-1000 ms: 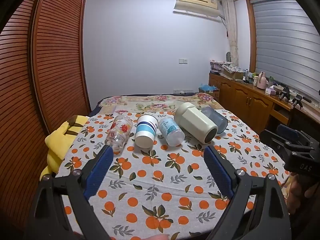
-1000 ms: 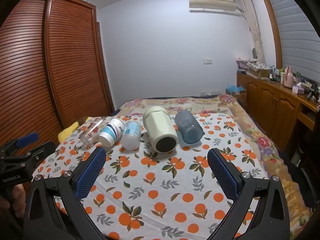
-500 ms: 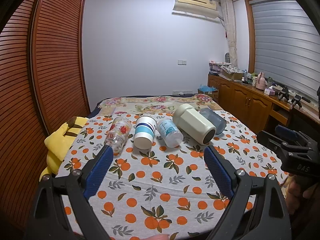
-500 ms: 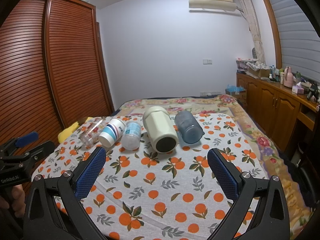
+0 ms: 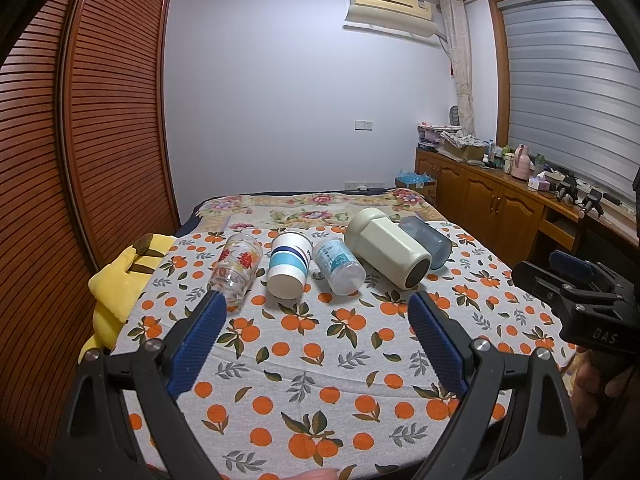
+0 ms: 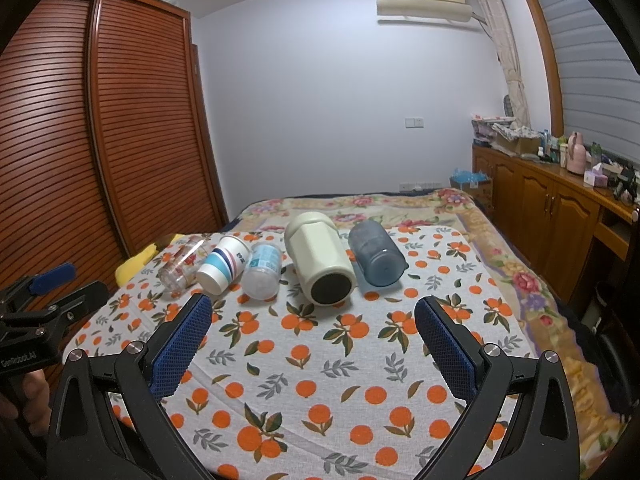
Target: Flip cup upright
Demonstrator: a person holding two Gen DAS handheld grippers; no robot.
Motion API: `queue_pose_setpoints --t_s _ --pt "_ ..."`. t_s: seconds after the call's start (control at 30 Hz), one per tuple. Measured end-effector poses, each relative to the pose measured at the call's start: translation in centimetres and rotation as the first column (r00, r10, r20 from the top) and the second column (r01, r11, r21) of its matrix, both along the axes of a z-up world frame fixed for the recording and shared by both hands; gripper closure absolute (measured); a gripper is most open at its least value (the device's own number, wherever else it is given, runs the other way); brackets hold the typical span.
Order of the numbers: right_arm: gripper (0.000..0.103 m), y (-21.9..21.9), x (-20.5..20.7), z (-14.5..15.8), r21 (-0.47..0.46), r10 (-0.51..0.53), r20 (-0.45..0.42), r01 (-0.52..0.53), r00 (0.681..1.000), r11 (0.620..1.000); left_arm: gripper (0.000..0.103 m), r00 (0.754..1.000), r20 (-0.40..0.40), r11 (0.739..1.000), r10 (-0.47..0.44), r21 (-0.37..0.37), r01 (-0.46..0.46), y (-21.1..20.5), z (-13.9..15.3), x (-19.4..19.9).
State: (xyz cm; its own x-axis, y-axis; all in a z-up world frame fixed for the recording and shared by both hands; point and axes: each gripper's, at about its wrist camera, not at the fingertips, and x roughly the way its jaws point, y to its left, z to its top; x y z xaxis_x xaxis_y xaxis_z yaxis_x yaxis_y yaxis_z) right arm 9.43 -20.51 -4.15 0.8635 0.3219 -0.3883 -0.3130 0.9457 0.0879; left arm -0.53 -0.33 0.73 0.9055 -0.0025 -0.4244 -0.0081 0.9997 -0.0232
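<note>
Several cups lie on their sides in a row on the orange-print cloth (image 5: 312, 364): a flowered glass (image 5: 236, 268), a blue-striped white paper cup (image 5: 289, 264), a clear plastic cup (image 5: 338, 266), a big cream cup (image 5: 386, 254) and a blue-grey cup (image 5: 428, 240). In the right wrist view they are the glass (image 6: 182, 264), the paper cup (image 6: 222, 264), the clear cup (image 6: 262, 270), the cream cup (image 6: 320, 264) and the blue-grey cup (image 6: 376, 254). My left gripper (image 5: 314, 312) is open and empty, short of the row. My right gripper (image 6: 314, 316) is open and empty, also short of it.
A yellow plush toy (image 5: 120, 280) lies at the cloth's left edge. A slatted wooden wardrobe (image 5: 88, 160) stands on the left. A wooden cabinet (image 5: 500, 208) with clutter runs along the right wall. A flowered bedspread (image 5: 312, 204) lies beyond the cups.
The left gripper has drawn back and risen slightly, so the cups sit a little farther off. The right view is almost unchanged. Both grippers stay open.
</note>
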Motion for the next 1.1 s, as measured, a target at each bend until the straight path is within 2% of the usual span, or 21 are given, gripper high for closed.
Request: queue_pose_setpoints --t_s 1.1 --pt "0.0 0.01 -0.13 -0.07 0.002 0.002 -0.003 -0.002 1.0 1.0 0.01 1.0 0.003 1.0 -0.012 0.005 0.012 -0.47 -0.02 -0.31"
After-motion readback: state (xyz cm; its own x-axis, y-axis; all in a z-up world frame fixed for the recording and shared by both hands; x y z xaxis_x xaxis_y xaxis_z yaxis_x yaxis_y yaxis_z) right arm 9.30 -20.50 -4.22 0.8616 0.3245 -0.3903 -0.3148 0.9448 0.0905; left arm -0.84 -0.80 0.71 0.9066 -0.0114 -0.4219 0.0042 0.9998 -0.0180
